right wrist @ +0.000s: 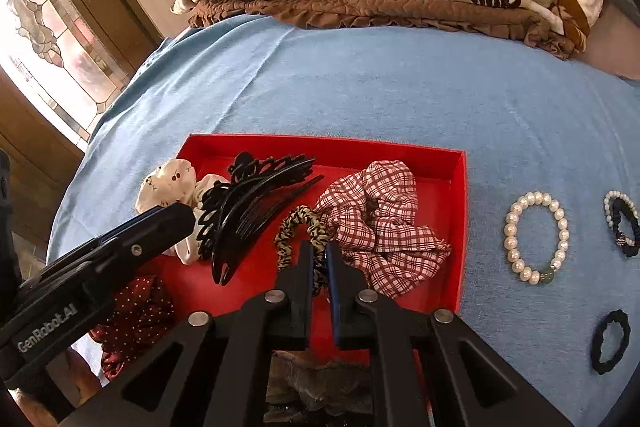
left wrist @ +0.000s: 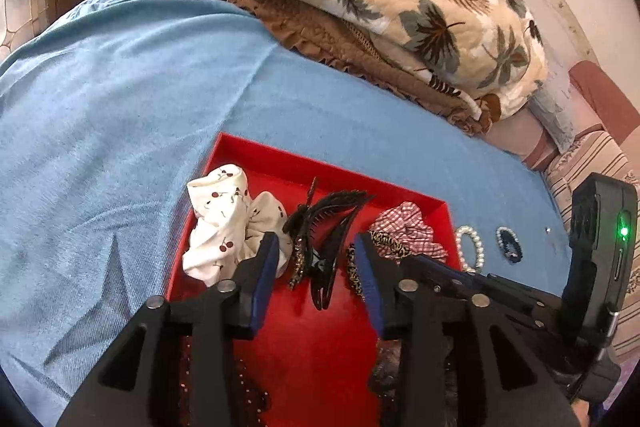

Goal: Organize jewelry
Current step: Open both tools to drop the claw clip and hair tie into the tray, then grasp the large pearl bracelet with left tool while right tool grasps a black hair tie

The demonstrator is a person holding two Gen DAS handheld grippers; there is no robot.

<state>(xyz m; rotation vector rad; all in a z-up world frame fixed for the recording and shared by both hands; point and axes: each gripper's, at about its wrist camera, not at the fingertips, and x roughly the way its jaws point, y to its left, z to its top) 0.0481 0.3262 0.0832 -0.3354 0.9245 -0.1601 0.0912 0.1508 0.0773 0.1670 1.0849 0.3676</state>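
Over the red tray [right wrist: 460, 211] on the blue cloth [right wrist: 360, 87], the right gripper [right wrist: 320, 263] has its fingers drawn nearly together on the striped hair tie [right wrist: 298, 227], which lies inside the tray just beside the red checked scrunchie [right wrist: 380, 219]; the tie's near loop passes between the pads, so it looks pinched, though whether it is lifted or resting on the tray floor I cannot tell; the left gripper [left wrist: 316, 259] hangs wide open over the tray's middle, holding nothing, with the black claw clip [left wrist: 324, 239] between its fingers and the white cherry scrunchie [left wrist: 224, 223] to its side; outside the tray, on the cloth, lie the pearl bracelet [right wrist: 536, 235], a dark beaded bracelet [right wrist: 622, 223] and a black hair band [right wrist: 610, 341]. The step in hand seems to be placing or shifting the striped tie within the tray; next, I judge, the right fingers must part cleanly without dragging the tie, then reach across to the pearl bracelet, which sits well apart from the tray wall.
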